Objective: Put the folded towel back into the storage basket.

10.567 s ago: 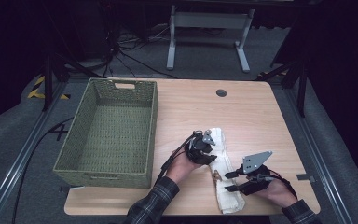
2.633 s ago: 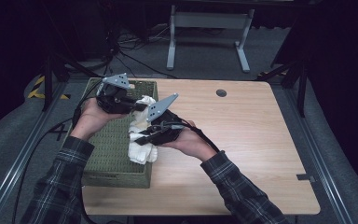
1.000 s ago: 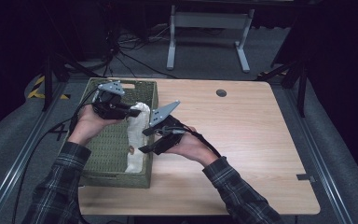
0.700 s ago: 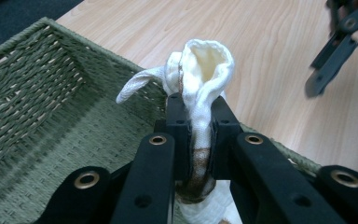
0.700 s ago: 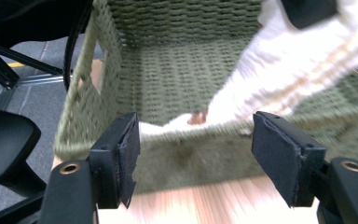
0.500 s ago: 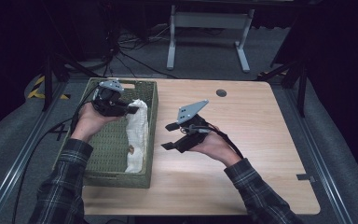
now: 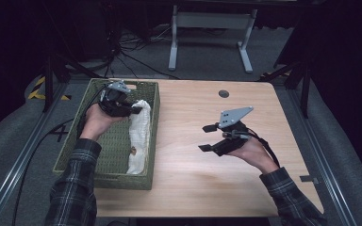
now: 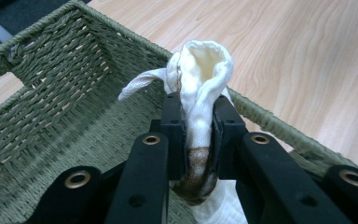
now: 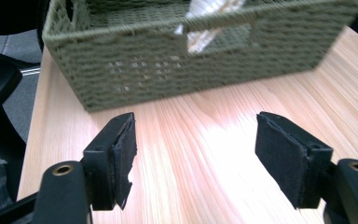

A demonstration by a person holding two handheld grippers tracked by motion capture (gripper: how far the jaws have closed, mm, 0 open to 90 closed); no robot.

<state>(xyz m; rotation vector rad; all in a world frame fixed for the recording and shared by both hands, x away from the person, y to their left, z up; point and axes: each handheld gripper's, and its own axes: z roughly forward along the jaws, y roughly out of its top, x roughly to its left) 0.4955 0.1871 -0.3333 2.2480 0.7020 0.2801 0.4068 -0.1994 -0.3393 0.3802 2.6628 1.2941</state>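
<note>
— Between the pads of the left gripper (image 8: 198, 140), what is caught?

— A white, brown-stained cloth (image 7: 139, 134), folded long. The pads pinch its upper end, though the jaws have just been easing apart a little. Below that gripper the rest of the cloth hangs down and lies along the wall of the green woven rectangular basket (image 7: 104, 160) that is nearest the right gripper.

— And the right gripper (image 7: 208, 137)?

— Spread wide with nothing between its pads, the jaws having just opened further. It hovers over bare tabletop, well apart from the basket, which stands ahead of its jaws in the right gripper view, slightly blurred, the cloth showing pale through a handle slot.

— What is the surface like?

— A light wooden table (image 7: 217, 169) with rounded corners and visible grain; a small round dark cable hole (image 7: 224, 93) sits beyond the right gripper, near the far edge.

— The room?

— Dark. Grey carpet (image 7: 9, 136) surrounds the table, a grey metal stand (image 7: 210, 28) rises past the far edge, and black cables (image 7: 122, 52) trail across the floor beyond the left gripper.
</note>
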